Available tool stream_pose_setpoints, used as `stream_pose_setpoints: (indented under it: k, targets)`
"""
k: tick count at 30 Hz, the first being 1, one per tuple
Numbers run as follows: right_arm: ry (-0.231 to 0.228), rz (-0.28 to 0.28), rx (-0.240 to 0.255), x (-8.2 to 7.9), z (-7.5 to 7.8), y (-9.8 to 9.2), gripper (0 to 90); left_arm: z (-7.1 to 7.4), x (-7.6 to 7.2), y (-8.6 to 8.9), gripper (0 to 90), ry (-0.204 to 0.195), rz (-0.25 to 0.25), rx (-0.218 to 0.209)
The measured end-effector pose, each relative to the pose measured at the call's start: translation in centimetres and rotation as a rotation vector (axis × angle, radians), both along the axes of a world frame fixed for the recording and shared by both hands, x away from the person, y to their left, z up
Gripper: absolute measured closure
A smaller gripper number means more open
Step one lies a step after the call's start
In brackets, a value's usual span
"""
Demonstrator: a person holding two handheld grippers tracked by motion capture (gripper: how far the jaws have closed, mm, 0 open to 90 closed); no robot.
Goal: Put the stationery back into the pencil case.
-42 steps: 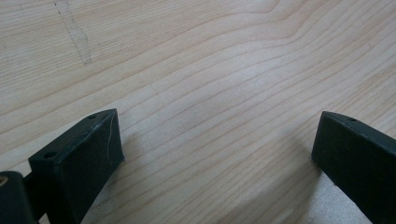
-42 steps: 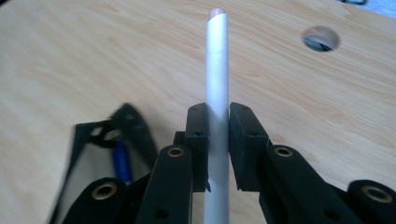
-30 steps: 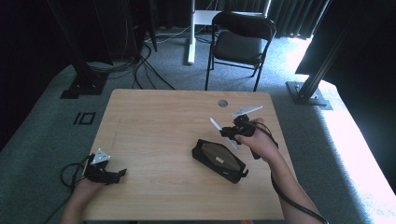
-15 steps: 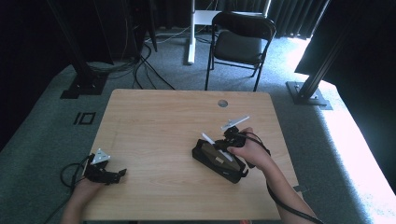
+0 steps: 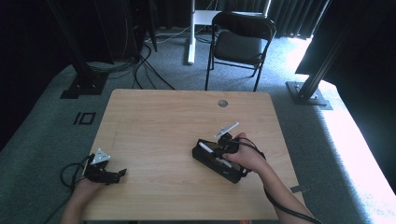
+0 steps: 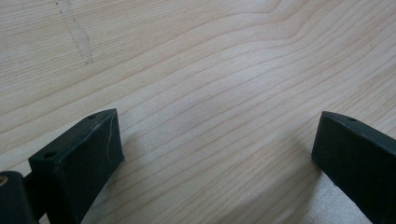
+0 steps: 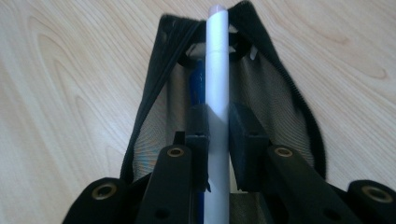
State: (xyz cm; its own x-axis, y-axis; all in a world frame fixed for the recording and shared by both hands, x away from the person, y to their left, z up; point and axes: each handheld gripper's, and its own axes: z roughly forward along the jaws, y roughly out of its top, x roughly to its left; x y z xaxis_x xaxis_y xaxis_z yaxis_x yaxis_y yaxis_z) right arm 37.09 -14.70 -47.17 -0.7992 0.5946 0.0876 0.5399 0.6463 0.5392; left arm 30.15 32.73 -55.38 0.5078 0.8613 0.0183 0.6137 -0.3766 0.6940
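Observation:
A black zip pencil case [image 5: 232, 171] lies open on the right half of the wooden table [image 5: 159, 121]. My right gripper [image 5: 220, 150] hovers right over it, shut on a white pen [image 7: 218, 70]. In the right gripper view the pen runs lengthwise above the case's mesh lining [image 7: 280, 93], its tip near the far end, and a blue pen [image 7: 197, 88] lies inside. My right gripper [image 7: 218, 123] clamps the white pen at mid-length. My left gripper [image 5: 116, 173] rests at the table's near left corner. In its own view my left gripper [image 6: 217, 140] stands open over bare wood.
A round cable hole [image 5: 222, 103] sits near the table's far edge. Behind the table stands a black folding chair [image 5: 243, 42]. Cables [image 5: 144, 70] and black stand bases [image 5: 81, 86] lie on the grey carpet at the far left.
My right hand has come down and leftward with the white pen, from above the case's far right side to just over its opening. The left gripper has stayed still.

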Motion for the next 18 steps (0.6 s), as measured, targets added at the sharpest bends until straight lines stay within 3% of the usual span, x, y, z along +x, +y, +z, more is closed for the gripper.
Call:
stream_pose_setpoints:
  k: [18]
  targets:
    - [0.048, 0.037, -0.099, 0.3, -2.0, 1.3, 77.6, 0.0, 0.0, 0.0, 2.1, 0.0, 0.0, 0.0]
